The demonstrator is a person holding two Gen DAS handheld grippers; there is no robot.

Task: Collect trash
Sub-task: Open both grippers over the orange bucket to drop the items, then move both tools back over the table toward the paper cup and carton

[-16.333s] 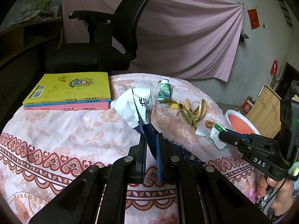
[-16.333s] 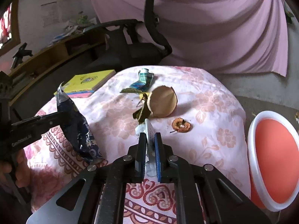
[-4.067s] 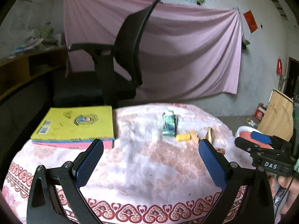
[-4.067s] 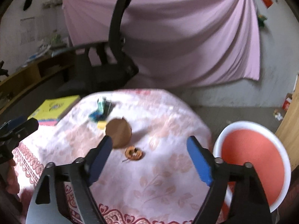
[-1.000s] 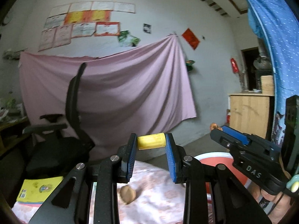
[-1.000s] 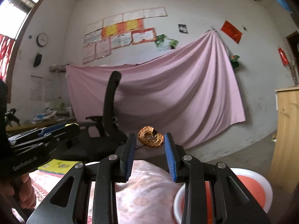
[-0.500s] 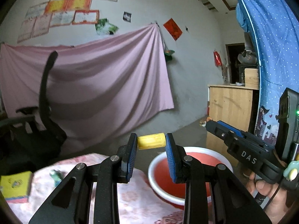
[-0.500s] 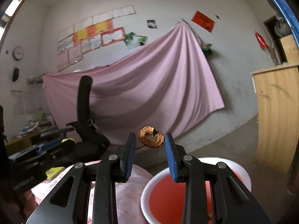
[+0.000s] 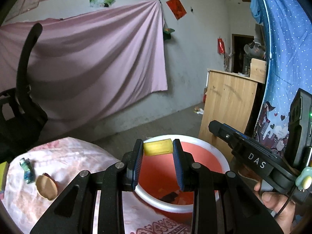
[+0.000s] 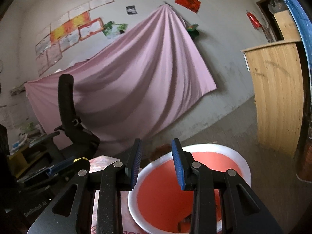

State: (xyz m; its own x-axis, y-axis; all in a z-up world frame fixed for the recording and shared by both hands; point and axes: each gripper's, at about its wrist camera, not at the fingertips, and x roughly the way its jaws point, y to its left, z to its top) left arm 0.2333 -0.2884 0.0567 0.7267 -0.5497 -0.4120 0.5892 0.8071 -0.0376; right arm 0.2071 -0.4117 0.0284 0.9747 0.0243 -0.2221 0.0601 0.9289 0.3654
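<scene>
While your left gripper [image 9: 158,146] is clenched on it, the one yellow piece [image 9: 156,150] sits crosswise between the two blue pads, over the near half of the basin [image 9: 195,138]. There is one basin, red inside with a white rim, and a few dark scraps [image 9: 169,196] lie at its bottom.

Your right gripper [image 10: 156,143] points over the same basin from the other side. Its jaws stand partly apart, and a single blurred brown scrap [image 10: 160,153] shows at their tips. You cannot tell from either view whether the pads press on it. In the left view your hand [image 9: 273,200] wraps the right gripper's handle at the lower right.

Two grippers, then, and one basin under both. Its left rim lies just beside the edge of the table [image 9: 68,156], which carries a pink flowered cloth. Two bits are on that cloth, well apart from the basin: one green tube [image 9: 26,168] and, near it, one round brown shell [image 9: 46,187]. A sliver of yellow book [image 9: 3,167] shows at the far left edge.

Beyond the basin the grey floor [image 9: 165,120] runs bare to the wall with its pink sheet [image 9: 97,58]. One wooden cabinet [image 9: 228,105] stands near the basin's far right side. One black chair [image 9: 23,97] stands behind the table on the left.
</scene>
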